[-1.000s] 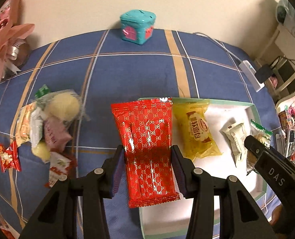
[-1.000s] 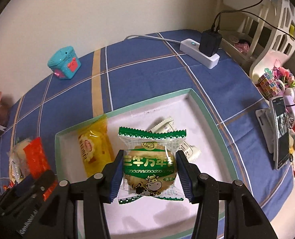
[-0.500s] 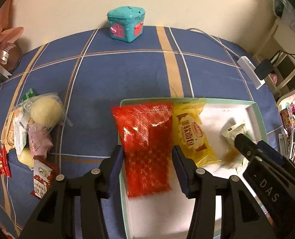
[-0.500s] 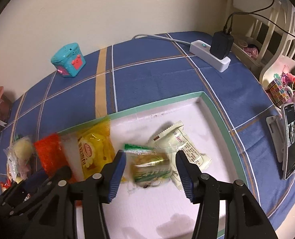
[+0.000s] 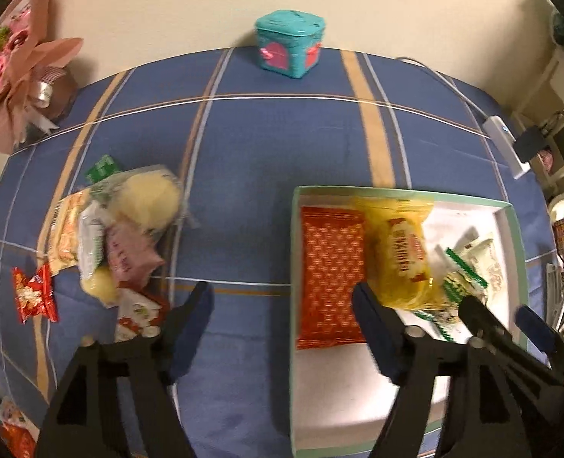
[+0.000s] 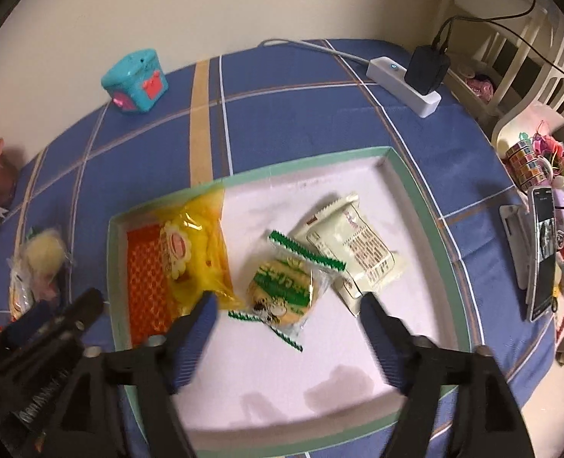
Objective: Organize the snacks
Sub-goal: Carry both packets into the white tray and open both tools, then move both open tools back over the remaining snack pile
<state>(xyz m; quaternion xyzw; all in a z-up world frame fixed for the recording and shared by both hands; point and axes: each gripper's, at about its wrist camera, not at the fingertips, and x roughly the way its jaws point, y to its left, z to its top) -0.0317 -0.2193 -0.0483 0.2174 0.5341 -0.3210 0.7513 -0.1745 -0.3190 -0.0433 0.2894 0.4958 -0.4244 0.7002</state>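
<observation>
Both grippers hanging released, jaws spread wide: left gripper [image 5: 282, 305] beside red packet [image 5: 329, 278], right gripper [image 6: 287, 315] over green-wrapped cookie [image 6: 283, 286], all lying inside green-rimmed tray [image 6: 423, 206].

My left wrist view looks down and forward over the blue cloth [image 5: 274, 160] from close above, facing the wall at 12 o'clock, with the tray [image 5: 292, 252] at 4 o'clock and the loose snack pile [image 5: 121, 229] at 9 o'clock. My right wrist view sits close above the tray [image 6: 419, 198], facing the same wall, with the power strip [image 6: 404, 80] at 1 o'clock. Both views share the tray, the teal box [image 5: 289, 47] [image 6: 135, 81] by the wall, and each shows the other gripper at its lower edge.
</observation>
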